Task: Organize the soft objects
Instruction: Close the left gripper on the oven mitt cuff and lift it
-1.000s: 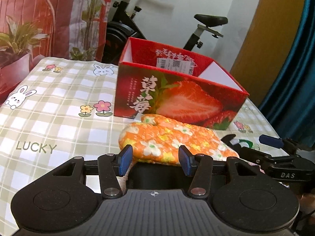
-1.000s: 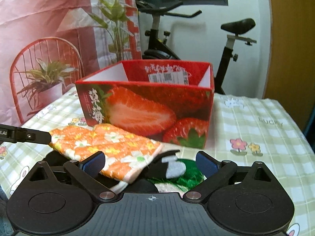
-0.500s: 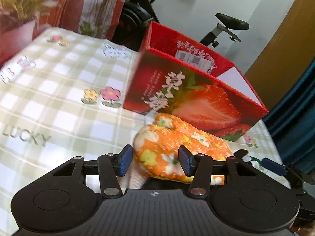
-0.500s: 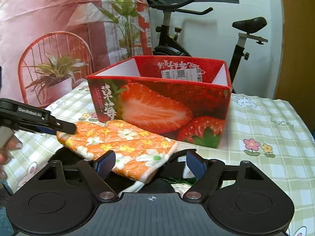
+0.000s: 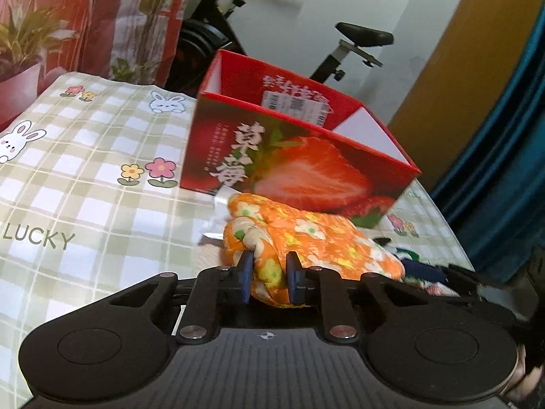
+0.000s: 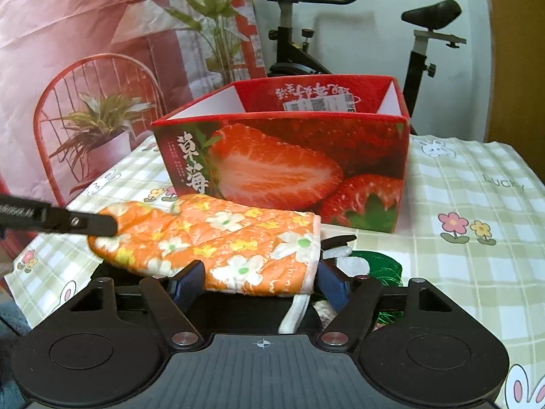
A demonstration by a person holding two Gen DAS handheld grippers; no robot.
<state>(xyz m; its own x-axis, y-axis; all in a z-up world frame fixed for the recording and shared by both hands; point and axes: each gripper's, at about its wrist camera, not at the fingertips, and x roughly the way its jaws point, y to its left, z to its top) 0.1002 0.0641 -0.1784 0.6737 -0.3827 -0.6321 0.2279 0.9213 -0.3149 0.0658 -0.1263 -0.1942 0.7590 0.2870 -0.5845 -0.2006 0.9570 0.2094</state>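
An orange floral oven mitt (image 5: pixel 316 238) lies on the checked tablecloth in front of the red strawberry box (image 5: pixel 306 170). My left gripper (image 5: pixel 269 279) is closing, and its blue pads pinch the bunched fingertip end of the mitt. In the right wrist view the mitt (image 6: pixel 221 238) stretches leftward, where a black finger of the left gripper (image 6: pixel 68 221) meets its tip. My right gripper (image 6: pixel 259 283) is also closing. The mitt's cuff sits between its blue pads without being squeezed. The box (image 6: pixel 279 170) is open at the top, and only a label shows inside.
Green and white soft items (image 6: pixel 371 262) lie under the mitt's cuff, partly hidden. The tablecloth (image 5: pixel 68 170) extends left of the box. An exercise bike (image 6: pixel 306 51) and a plant banner stand behind the table; a blue curtain (image 5: pixel 504 170) hangs beyond its right edge.
The left jaws narrowed onto the mitt's tip and bunched the fabric. The right jaws came inward around the cuff. The mitt's left end looks slightly raised.
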